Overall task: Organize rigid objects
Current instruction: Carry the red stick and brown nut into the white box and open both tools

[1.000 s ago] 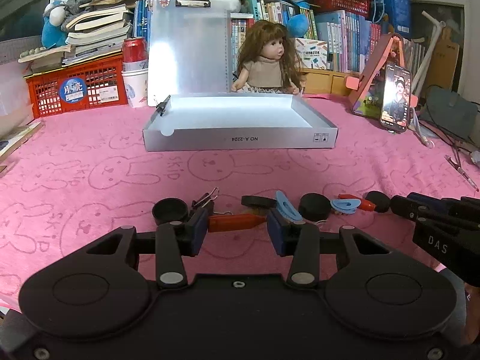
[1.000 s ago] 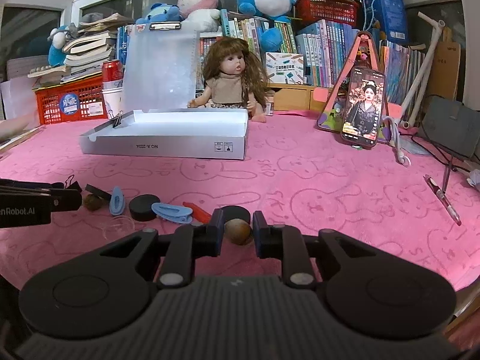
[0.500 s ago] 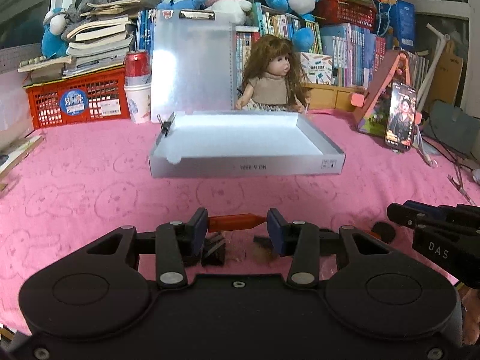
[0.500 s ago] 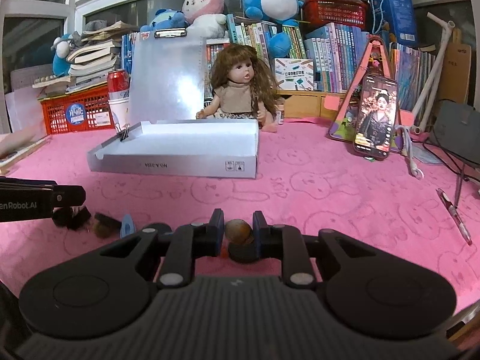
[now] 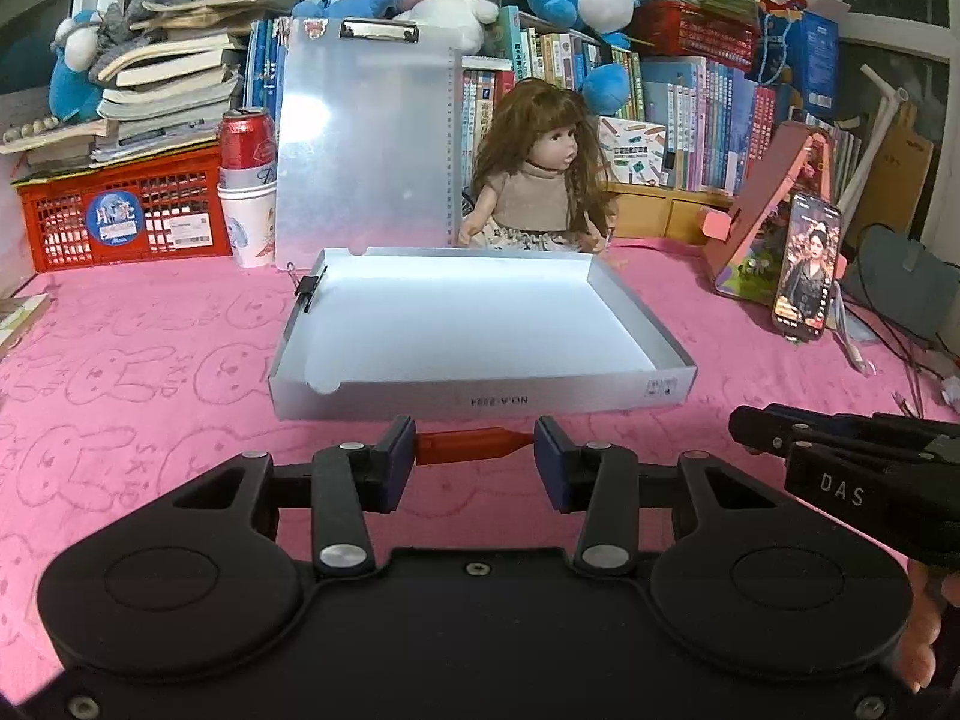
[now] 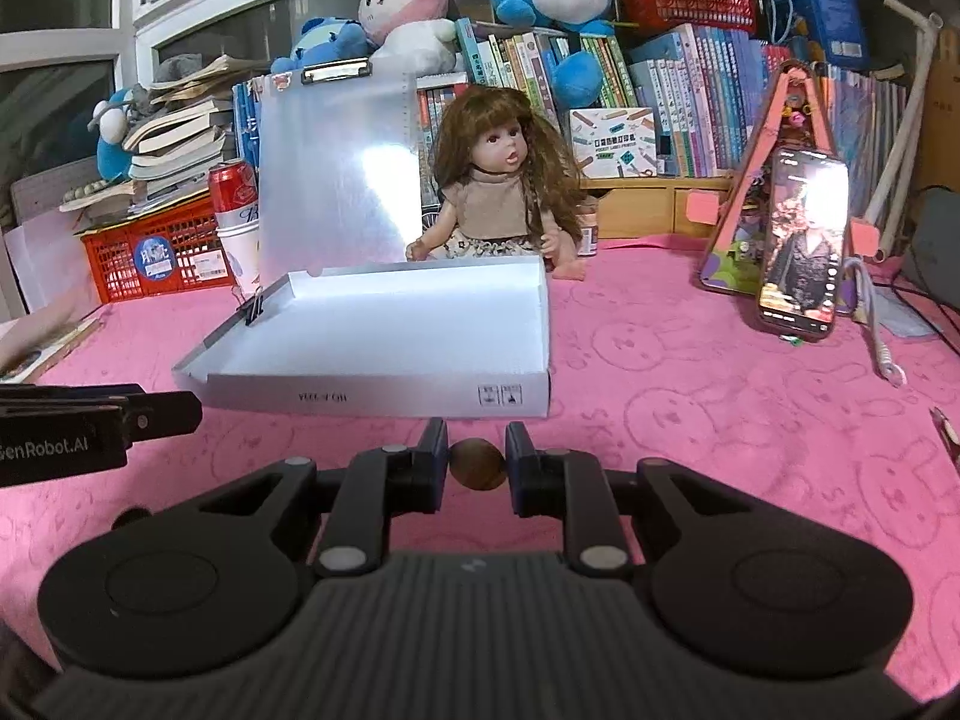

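My left gripper [image 5: 474, 450] is shut on a red pen-like stick [image 5: 471, 445] held crosswise, above the pink cloth just in front of the white shallow box [image 5: 480, 402]. My right gripper [image 6: 477, 462] is shut on a small brown ball [image 6: 477, 467], also just short of the box's front wall [image 6: 372, 399]. The box interior looks empty; a black binder clip [image 5: 307, 290] sits on its left rim. The right gripper also shows at the right of the left wrist view [image 5: 840, 450], and the left gripper at the left of the right wrist view [image 6: 90, 420].
A clipboard [image 5: 366, 144] stands behind the box, with a doll [image 5: 540, 180] beside it. A phone on a stand [image 5: 807, 264] is at the right, a red crate [image 5: 120, 216], can and cup at the left. Books and plush toys line the back.
Both grippers rose and moved forward toward the box with their objects. The loose small items on the cloth have dropped out of view below.
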Motion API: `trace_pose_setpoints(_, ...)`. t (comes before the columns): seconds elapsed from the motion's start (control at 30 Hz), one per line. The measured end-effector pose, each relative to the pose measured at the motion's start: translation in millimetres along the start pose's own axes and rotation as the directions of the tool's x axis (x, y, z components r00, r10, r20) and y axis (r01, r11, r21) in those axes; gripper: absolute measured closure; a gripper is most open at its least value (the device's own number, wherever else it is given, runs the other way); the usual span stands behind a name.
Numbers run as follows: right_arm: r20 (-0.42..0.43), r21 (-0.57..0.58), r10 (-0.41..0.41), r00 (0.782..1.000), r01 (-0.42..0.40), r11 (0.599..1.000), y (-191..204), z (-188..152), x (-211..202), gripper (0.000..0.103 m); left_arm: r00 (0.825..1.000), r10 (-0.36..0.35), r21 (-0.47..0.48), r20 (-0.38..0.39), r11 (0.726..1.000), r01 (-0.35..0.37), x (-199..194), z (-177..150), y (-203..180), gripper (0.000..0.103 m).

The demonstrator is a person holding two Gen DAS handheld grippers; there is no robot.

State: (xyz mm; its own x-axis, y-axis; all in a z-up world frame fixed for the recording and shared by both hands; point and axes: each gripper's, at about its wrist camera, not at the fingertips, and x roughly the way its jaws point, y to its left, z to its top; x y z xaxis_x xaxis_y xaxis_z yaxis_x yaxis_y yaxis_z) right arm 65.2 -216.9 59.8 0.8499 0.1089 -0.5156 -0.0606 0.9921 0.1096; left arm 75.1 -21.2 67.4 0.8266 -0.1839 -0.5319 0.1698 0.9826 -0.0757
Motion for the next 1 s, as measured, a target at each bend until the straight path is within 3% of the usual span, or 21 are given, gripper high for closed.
trace_pose_setpoints(0.37,-0.076,0.051,0.044,0.996,-0.041,0.998,-6.9,37.4,47.9,0.079,0.996,-0.030,-0.049,-0.086,0.998,0.026,54.4,44.3,18.4,0.062)
trace_pose_setpoints(0.63,-0.157,0.075,0.086,0.984,-0.075,0.994,-8.4,73.9,98.7,0.079,0.983,-0.051,-0.094,-0.175,0.995,0.035,112.9,80.8,34.6,0.062)
trace_pose_setpoints(1.0,-0.257,0.056,0.096,0.962,-0.084,0.995,3.2,96.5,170.4,0.079,0.961,-0.018,-0.115,-0.277,0.993,-0.014,188.5,93.6,43.9,0.062)
